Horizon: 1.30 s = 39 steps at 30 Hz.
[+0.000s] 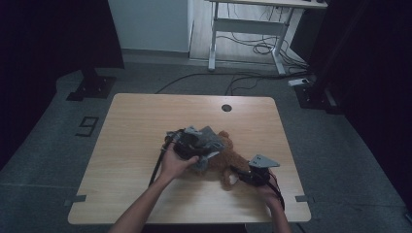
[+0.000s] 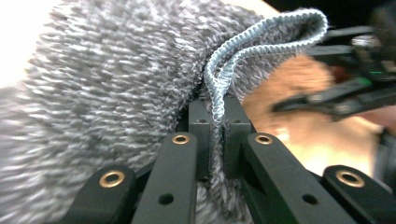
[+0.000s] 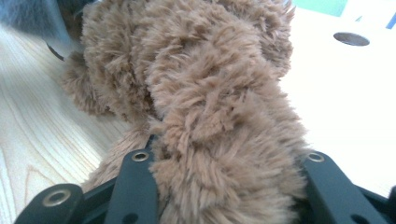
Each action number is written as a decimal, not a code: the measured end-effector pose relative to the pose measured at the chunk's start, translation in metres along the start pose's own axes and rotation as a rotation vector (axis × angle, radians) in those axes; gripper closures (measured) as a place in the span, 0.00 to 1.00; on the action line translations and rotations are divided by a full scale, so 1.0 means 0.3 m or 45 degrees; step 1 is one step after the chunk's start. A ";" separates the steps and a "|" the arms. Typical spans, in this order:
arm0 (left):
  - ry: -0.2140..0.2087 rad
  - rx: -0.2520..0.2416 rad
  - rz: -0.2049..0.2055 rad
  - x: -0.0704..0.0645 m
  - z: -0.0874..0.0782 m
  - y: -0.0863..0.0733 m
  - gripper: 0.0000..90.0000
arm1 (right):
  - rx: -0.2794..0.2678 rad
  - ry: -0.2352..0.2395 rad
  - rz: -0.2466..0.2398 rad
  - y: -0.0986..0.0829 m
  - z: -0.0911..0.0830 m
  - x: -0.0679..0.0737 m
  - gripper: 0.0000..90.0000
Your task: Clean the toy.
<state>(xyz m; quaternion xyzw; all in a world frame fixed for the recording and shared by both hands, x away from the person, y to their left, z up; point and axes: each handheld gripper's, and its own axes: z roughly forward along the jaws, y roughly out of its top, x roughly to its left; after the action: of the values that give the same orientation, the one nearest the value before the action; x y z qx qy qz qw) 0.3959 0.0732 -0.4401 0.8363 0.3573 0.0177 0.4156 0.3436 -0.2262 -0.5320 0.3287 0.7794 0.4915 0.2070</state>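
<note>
Two tools mid-table [image 1: 126, 116]: left tool [image 2: 215, 140] pinching grey knit cloth [image 2: 116, 84] hem; right tool [image 3: 224, 186] clamping teddy bear [image 3: 210, 93]; edges far.

High view overlooks the table [image 1: 145, 145]; both gripper views press close on the plush toy [image 3: 210, 116].

Knit garment [image 1: 201, 141] on plush toy [image 1: 233, 160]

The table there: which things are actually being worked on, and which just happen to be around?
In use: brown teddy bear; grey knitted garment; left gripper; right gripper.

Just around: table; desk behind; floor cables.
</note>
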 end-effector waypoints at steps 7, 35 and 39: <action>0.110 -0.068 -0.020 0.073 -0.120 -0.049 0.94 | 0.004 0.004 -0.009 0.000 -0.003 0.003 0.66; 0.120 -0.006 -0.048 0.157 -0.024 -0.005 0.94 | -0.002 0.073 -0.078 -0.021 -0.027 0.015 0.67; 0.054 -0.030 -0.088 0.163 -0.039 -0.052 0.95 | 0.000 0.081 -0.072 -0.022 -0.027 0.008 0.66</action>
<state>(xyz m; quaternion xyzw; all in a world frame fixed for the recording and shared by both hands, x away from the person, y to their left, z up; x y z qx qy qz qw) 0.4195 0.1174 -0.4567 0.8179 0.3945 0.0253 0.4180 0.3347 -0.2317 -0.5343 0.2908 0.7946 0.4956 0.1958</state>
